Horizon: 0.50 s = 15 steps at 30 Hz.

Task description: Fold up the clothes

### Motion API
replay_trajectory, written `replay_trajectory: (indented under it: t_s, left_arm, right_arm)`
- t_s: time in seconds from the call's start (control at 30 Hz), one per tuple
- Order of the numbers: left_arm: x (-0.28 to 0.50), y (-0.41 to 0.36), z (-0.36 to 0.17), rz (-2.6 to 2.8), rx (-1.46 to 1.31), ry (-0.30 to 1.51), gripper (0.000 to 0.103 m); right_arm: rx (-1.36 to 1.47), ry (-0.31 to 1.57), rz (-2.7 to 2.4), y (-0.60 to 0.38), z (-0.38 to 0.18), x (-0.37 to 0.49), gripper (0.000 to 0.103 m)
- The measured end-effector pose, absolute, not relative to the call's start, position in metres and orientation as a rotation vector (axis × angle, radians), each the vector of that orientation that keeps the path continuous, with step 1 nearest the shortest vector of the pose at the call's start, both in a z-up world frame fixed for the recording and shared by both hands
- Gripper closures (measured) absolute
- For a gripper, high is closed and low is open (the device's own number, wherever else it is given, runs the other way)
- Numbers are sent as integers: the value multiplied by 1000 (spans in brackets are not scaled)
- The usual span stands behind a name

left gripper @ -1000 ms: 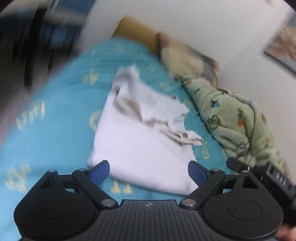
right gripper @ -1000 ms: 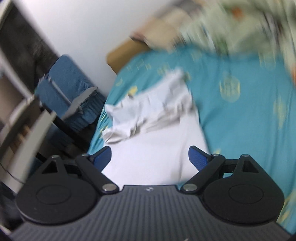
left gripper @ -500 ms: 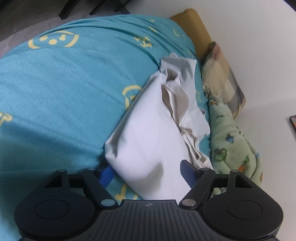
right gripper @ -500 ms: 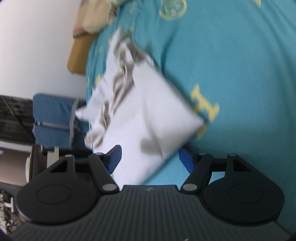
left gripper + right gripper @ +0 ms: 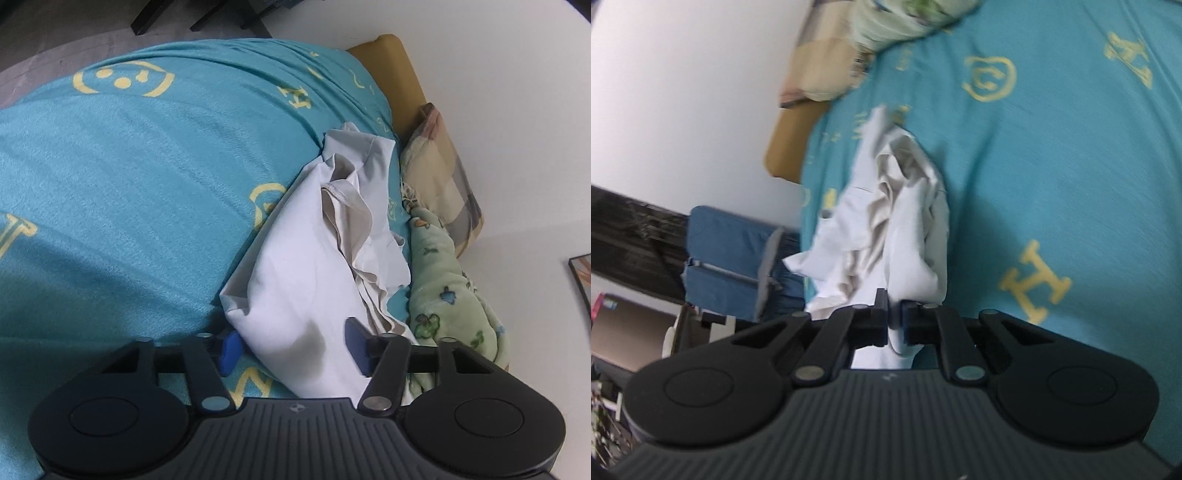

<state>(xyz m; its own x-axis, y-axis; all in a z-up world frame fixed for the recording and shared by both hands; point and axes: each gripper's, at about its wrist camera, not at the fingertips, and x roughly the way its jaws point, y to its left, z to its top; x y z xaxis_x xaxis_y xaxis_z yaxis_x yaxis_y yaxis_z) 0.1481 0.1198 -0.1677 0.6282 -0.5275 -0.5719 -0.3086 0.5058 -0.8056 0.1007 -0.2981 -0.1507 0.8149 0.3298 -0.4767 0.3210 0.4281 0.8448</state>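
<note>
Right gripper (image 5: 894, 320) jaws nearly closed, pinching the near edge of the white shirt (image 5: 905, 240). Left gripper (image 5: 291, 347) jaws wide, blue pads (image 5: 356, 343) either side of the shirt's (image 5: 295, 295) near corner, not clamped. Shirt lies bunched on the teal bedsheet (image 5: 129, 184), far end crumpled. Green blanket (image 5: 450, 295) just right of it, pillow (image 5: 439, 173) beyond, by the wall.

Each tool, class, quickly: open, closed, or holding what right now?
Left tool: open, its fingers either side of the white garment's edge, not clamped.
Right tool: closed on the white garment.
</note>
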Motion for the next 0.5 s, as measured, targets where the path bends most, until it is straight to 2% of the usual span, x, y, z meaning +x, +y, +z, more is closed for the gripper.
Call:
replay_trajectory:
  t_s: [0.03,0.07,0.1,0.13,0.23,0.5]
  left_arm:
    - [149,120,-168,-153,-1074,926,70]
    - [149,121,-169,-148,-1076,924,75]
    - [150,122,-170,-143,-1077,922,86]
    - [150,122,-170,-142,-1082,919,90]
    - [146,123,-161,-161,-1082,880,95]
    - [96,121,-97,-262,-995,709,98]
  right_arm:
    - [1144,652,9,-298,-148,102,93]
    - [1136,648,13,-299,-146,103,93]
    - [1129,644,16,-299,-143,103,93]
    - [1121,640,19,-299,-140,104,93]
    - [1121,631,21,-301,-138,103,94]
    - [1095,507,63,-306,-105,73,94]
